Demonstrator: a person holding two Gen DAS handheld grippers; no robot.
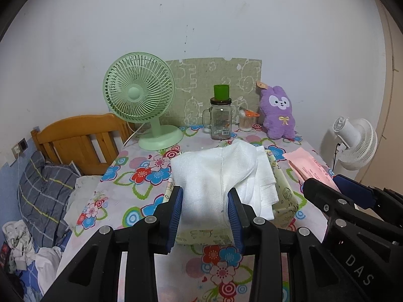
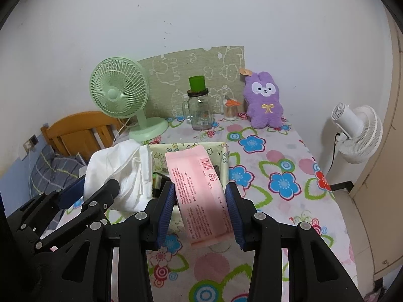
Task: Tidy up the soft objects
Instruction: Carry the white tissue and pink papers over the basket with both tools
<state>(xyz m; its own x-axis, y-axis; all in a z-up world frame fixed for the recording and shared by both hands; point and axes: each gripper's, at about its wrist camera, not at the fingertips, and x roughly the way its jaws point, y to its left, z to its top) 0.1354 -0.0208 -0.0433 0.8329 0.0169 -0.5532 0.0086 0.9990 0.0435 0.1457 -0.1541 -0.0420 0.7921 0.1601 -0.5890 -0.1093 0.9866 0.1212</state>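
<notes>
My left gripper is shut on a folded white cloth and holds it over a pale green patterned box on the flowered table. My right gripper is shut on a pink soft pack that lies tilted over the front rim of the same box. The white cloth shows at the left in the right wrist view, held by the left gripper. The right gripper shows at the right in the left wrist view. A purple plush rabbit sits at the back of the table.
A green desk fan, a glass jar with a green cup and a small cotton-swab container stand at the back by a patterned board. A white fan stands right of the table. A bed with a wooden headboard lies left.
</notes>
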